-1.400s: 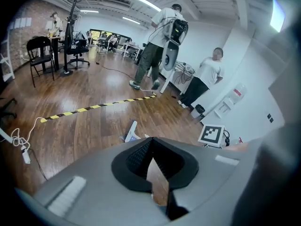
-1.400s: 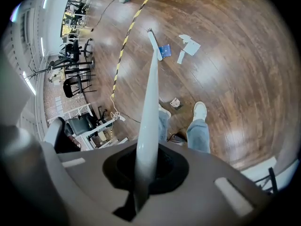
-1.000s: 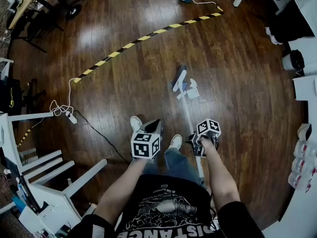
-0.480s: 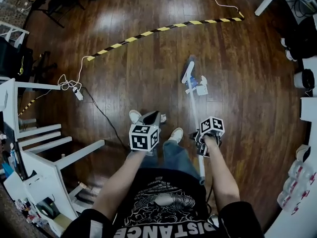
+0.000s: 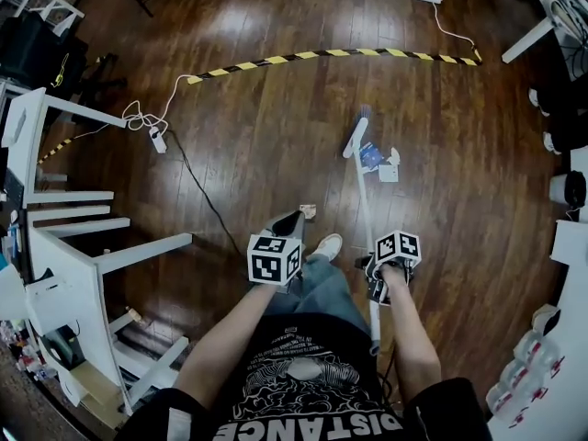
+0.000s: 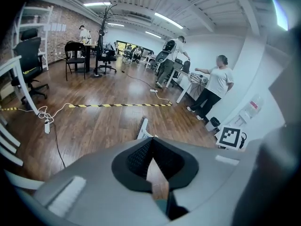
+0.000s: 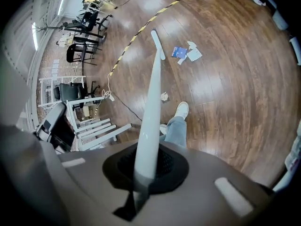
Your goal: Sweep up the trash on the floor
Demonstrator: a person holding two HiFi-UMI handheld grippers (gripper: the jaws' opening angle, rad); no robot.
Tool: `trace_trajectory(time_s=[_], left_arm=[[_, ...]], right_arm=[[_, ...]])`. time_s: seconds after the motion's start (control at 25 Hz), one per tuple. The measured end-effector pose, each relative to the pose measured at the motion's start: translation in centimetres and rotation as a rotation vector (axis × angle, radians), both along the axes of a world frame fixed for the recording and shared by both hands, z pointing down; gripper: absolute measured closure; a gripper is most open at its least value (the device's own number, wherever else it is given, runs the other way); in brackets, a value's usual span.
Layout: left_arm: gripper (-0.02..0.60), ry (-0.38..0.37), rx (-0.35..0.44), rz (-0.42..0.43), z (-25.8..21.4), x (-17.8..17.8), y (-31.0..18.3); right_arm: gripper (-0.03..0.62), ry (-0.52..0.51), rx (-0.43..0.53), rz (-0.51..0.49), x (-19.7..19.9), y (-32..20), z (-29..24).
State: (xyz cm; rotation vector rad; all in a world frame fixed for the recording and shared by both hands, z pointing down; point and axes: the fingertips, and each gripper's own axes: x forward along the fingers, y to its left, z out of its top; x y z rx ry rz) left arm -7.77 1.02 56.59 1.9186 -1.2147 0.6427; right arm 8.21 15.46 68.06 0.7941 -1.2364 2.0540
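Note:
My right gripper (image 5: 374, 281) is shut on the white handle of a broom (image 5: 364, 200), low down near my right hip. The broom head (image 5: 356, 137) rests on the wooden floor, right beside a blue paper (image 5: 369, 155) and a white scrap (image 5: 390, 169). A small crumpled piece (image 5: 308, 211) lies just beyond my left gripper (image 5: 288, 220), whose jaws meet at the tips with nothing seen between them. In the right gripper view the handle (image 7: 150, 102) runs out to the papers (image 7: 186, 53) and the crumpled piece (image 7: 164, 97). The left gripper view shows the broom head (image 6: 142, 128).
A white shelf frame (image 5: 92, 265) lies at my left. A power strip (image 5: 157, 141) with its cable and yellow-black tape (image 5: 331, 54) cross the floor ahead. White furniture (image 5: 570, 246) and bottles (image 5: 514, 384) line the right. People (image 6: 214, 91) stand at desks far off.
The head view has swung, so the shelf frame fills more of the left. The crumpled piece now shows past my left gripper. The broom head stays by the papers, still held.

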Motion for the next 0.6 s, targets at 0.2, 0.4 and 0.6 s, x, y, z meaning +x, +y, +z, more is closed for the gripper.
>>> trace_trajectory(time_s=[0.2, 0.4, 0.6], left_arm=[[0.577, 0.003, 0.003, -0.025, 0.2, -0.8, 2.6], [0.577, 0.016, 0.021, -0.064, -0.4, -2.4, 6.4], [0.577, 0.04, 0.029, -0.122, -0.3, -4.9, 12.6]], right_arm=[[0.594, 0.0, 0.039, -0.048, -2.2, 1.1, -1.0], [0.594, 0.0, 0.076, -0.091, -4.6, 4.1, -2.1], [0.594, 0.0, 0.094, -0.135, -6.9, 9.4, -2.8]])
